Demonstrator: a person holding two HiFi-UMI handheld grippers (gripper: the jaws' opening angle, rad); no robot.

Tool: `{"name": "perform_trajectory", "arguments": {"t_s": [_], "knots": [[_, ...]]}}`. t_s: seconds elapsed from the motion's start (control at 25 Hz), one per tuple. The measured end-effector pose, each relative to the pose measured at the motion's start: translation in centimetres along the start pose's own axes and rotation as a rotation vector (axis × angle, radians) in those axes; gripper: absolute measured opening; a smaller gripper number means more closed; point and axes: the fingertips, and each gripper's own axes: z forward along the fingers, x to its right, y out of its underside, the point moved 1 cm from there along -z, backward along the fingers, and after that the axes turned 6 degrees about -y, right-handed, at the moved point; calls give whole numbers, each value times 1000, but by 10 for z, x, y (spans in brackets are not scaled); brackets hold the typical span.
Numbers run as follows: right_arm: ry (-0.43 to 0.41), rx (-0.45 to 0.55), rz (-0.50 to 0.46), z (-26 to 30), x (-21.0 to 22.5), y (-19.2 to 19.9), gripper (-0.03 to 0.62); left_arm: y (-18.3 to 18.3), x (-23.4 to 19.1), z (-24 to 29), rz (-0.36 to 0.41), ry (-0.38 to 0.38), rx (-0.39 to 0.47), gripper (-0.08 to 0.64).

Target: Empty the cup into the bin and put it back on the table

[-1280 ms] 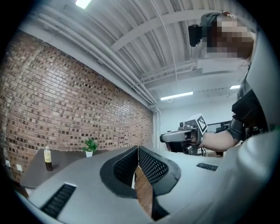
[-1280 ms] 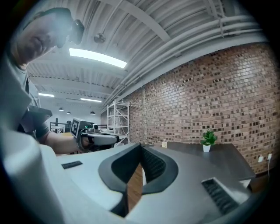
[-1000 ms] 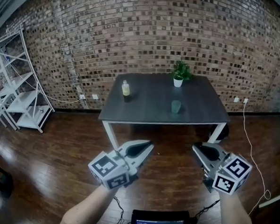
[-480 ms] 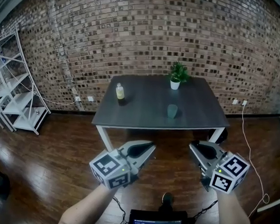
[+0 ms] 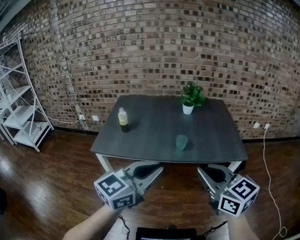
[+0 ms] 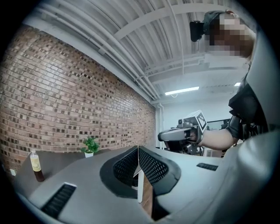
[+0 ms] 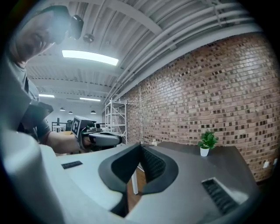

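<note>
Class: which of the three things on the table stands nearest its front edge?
The green cup; the bottle and plant stand farther back.

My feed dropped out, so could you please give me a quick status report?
Left gripper, right gripper shut, empty, short of the table. Green cup upright on it, untouched. Nothing in the way.

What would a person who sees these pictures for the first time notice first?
First the dark table before a large brick wall; on it stand a green cup near the front edge, a bottle on the left and a small potted plant at the back. Below, the left gripper and the right gripper point at the table, both shut and empty.
</note>
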Motion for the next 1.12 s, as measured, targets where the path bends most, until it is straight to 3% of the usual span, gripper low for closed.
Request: {"name": "perform_trajectory", "arguments": {"t_s": [0.16, 0.64, 1.12], "knots": [[-25, -17, 5, 13, 42, 4, 3, 0, -28, 36, -15, -52, 24, 0], [-75, -48, 46, 34, 144, 23, 4, 32, -70, 115, -30, -109, -18, 0], [-101, -77, 69, 70, 191, 31, 9, 42, -106, 144, -42, -141, -49, 0]]}}
